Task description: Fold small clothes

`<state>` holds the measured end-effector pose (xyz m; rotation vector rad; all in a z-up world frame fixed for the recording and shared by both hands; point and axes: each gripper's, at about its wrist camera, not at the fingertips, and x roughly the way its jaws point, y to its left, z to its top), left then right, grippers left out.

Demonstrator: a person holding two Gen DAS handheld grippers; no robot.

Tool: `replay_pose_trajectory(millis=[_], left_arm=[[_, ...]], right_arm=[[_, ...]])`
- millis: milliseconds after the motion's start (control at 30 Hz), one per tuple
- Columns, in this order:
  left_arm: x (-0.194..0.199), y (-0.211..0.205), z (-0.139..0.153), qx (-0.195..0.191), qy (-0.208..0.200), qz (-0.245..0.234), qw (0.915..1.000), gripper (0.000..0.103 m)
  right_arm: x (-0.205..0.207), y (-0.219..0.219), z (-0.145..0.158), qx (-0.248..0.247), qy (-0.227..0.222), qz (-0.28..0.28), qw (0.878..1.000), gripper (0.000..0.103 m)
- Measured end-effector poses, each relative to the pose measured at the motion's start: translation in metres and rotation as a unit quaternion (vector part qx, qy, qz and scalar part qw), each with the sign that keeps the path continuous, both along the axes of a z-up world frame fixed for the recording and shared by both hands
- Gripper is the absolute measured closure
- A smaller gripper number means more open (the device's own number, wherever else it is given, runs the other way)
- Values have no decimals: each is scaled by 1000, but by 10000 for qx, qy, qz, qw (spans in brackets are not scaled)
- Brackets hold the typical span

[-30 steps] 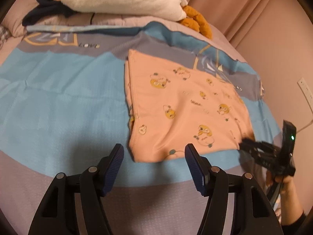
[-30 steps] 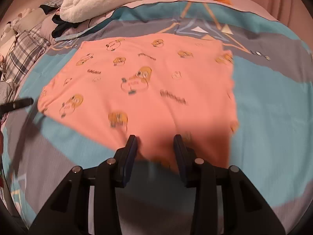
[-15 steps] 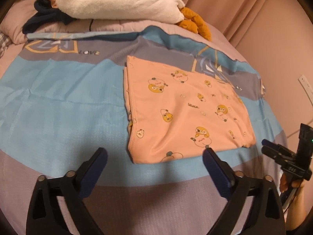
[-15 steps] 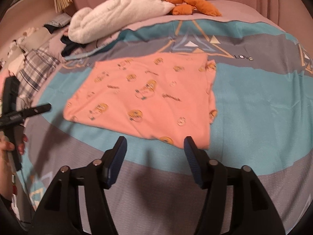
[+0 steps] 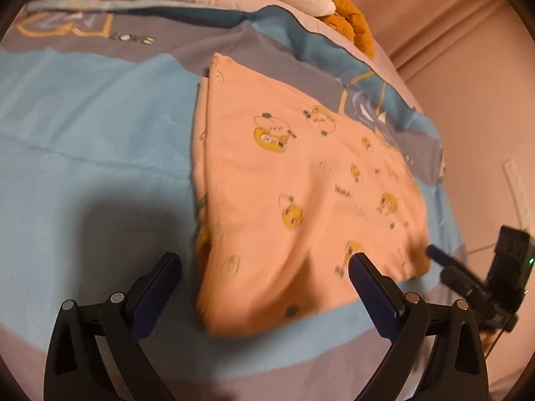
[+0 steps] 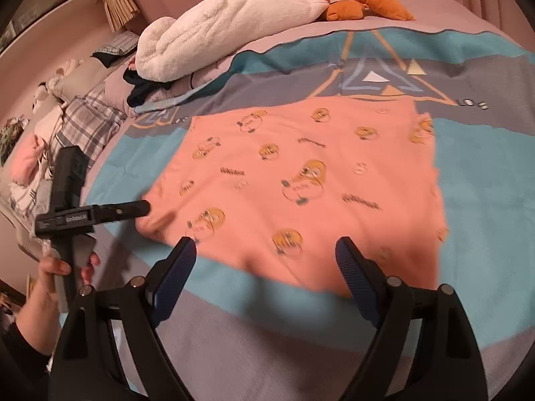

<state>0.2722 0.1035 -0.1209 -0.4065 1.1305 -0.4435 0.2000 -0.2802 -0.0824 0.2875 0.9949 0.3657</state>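
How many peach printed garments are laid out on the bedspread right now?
1. A single peach cartoon-print garment lies flat in the middle of the blue and grey bedspread, ahead of both grippers. Others may sit in the heap by the pillows.

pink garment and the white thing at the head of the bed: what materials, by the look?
Pink garment: thin matte knit, probably cotton jersey; it lies flat, shows a stitched hem and printed cartoons. White bundle: plush fleece or terry, looks fuzzy and thick, with soft rounded folds. Neither can be confirmed by sight.

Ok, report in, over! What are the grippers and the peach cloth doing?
Left gripper open, empty. Right gripper opening, nothing between its fingers. Peach cloth folded flat on bedspread. Nothing in the way.
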Motion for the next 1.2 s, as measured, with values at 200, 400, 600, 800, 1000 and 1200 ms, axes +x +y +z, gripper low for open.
replay_pose_trajectory(millis=[200, 400, 600, 800, 1000, 1200], left_arm=[[40, 12, -8, -1361, 220, 262, 9901, 4], [73, 22, -18, -2268, 399, 354, 9725, 4], [81, 17, -20, -1414, 569, 474, 9872, 73], [72, 4, -11, -492, 347, 597, 9964, 86], [74, 0, -12, -139, 287, 487, 9983, 87], [80, -4, -13, -68, 324, 470, 9983, 87]], right_arm=[[44, -5, -8, 669, 127, -329, 9971, 19], [80, -12, -29, 1261, 489, -691, 9884, 25], [116, -5, -49, 1578, 777, -795, 9812, 42], [153, 46, -46, 404, 543, -331, 9972, 88], [173, 87, -66, -844, 531, -63, 9950, 102], [147, 87, -33, -851, 540, 144, 9948, 94]])
